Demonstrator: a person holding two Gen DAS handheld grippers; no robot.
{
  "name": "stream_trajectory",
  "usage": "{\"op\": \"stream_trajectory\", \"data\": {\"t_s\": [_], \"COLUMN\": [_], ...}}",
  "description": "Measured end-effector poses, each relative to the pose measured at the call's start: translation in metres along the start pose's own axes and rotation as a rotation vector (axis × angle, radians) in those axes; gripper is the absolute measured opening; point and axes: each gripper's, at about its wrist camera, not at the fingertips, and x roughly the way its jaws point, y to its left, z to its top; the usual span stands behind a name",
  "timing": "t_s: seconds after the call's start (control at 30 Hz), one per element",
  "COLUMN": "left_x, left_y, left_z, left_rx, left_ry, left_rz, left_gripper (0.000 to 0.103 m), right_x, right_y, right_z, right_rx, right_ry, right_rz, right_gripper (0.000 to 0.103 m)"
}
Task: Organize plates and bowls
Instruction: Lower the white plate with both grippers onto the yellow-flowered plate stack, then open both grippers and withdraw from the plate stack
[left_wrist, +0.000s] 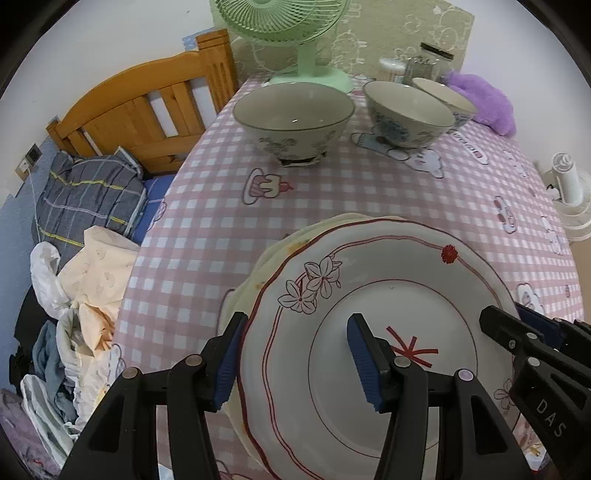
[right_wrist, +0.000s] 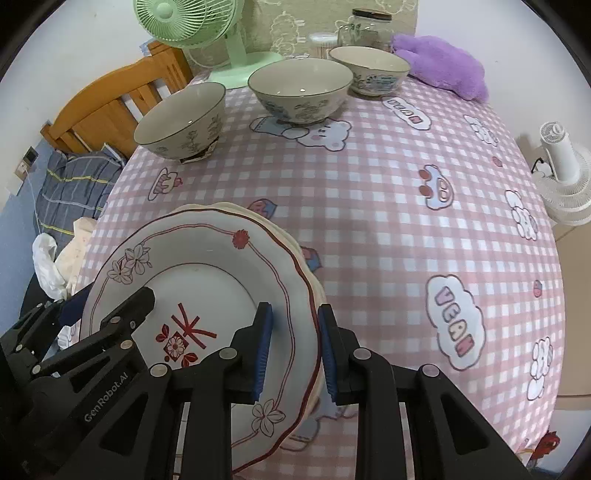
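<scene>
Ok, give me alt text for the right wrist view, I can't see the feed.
The right gripper straddles the right rim of a stack of plates on a pink checked tablecloth, and the left gripper is at the stack's opposite rim. Beyond stand three bowls, a green fan and a purple plush.

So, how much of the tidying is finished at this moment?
The plates already sit in one stack, red-trimmed plate on top. Both tongs straddle its rim: left tongs on one side, right tongs on the opposite side, open, not clearly gripping. Left to do: the three bowls stand apart at the far end, not nested.
</scene>
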Motion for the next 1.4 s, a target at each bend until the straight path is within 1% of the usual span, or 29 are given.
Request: {"op": "stream_trajectory", "data": {"t_s": [0.07,0.2,0.33,0.47,0.57,0.67,0.8,0.87,1.0,1.03,1.17,1.23,1.27,1.3,1.37,1.4], "left_x": [0.004,0.009,0.011,0.012,0.013,0.016,0.015,0.015,0.015,0.015,0.013,0.009,0.006,0.003,-0.005,-0.008], "left_y": [0.002,0.005,0.002,0.001,0.001,0.001,0.003,0.004,0.006,0.006,0.012,0.015,0.016,0.016,0.017,0.016], "left_z": [-0.001,-0.005,-0.006,-0.008,-0.008,-0.007,-0.007,-0.006,-0.007,-0.008,-0.009,-0.01,-0.01,-0.009,-0.007,-0.005], "left_rx": [0.001,0.0,0.012,-0.004,-0.016,-0.011,-0.006,-0.001,0.01,0.017,0.014,0.01,0.012,0.012,0.004,0.0], "left_ry": [-0.006,-0.031,-0.05,-0.072,-0.079,-0.06,-0.055,-0.051,-0.033,-0.025,0.011,0.024,0.019,0.012,0.0,-0.005], "left_rz": [0.021,0.039,0.064,0.086,0.09,0.096,0.078,0.062,0.021,0.017,-0.03,-0.059,-0.063,-0.066,-0.083,-0.089], "left_gripper": [0.055,0.055,0.055,0.056,0.056,0.057,0.062,0.064,0.074,0.074,0.078,0.083,0.084,0.086,0.09,0.09], "right_x": [0.003,0.013,0.015,0.016,0.018,0.02,0.021,0.02,0.018,0.018,0.013,0.008,0.004,-0.001,-0.009,-0.013], "right_y": [0.005,0.014,0.022,0.029,0.032,0.032,0.034,0.033,0.032,0.031,0.024,0.021,0.02,0.02,0.02,0.02], "right_z": [0.001,0.002,0.002,0.0,0.0,0.002,0.003,0.003,0.003,0.004,0.004,0.003,0.003,0.002,0.003,0.003], "right_rx": [-0.009,-0.022,-0.041,-0.057,-0.072,-0.071,-0.076,-0.068,-0.055,-0.049,-0.021,-0.013,-0.007,-0.003,-0.005,-0.008], "right_ry": [-0.008,0.005,-0.003,-0.018,-0.019,-0.011,-0.006,-0.005,0.003,0.005,0.017,0.011,0.001,-0.016,-0.031,-0.034], "right_rz": [-0.003,-0.023,-0.069,-0.12,-0.141,-0.15,-0.164,-0.16,-0.148,-0.138,-0.07,-0.054,-0.05,-0.043,-0.04,-0.039], "right_gripper": [0.028,0.029,0.03,0.033,0.034,0.036,0.036,0.036,0.037,0.037,0.044,0.054,0.065,0.068,0.069,0.069]}}
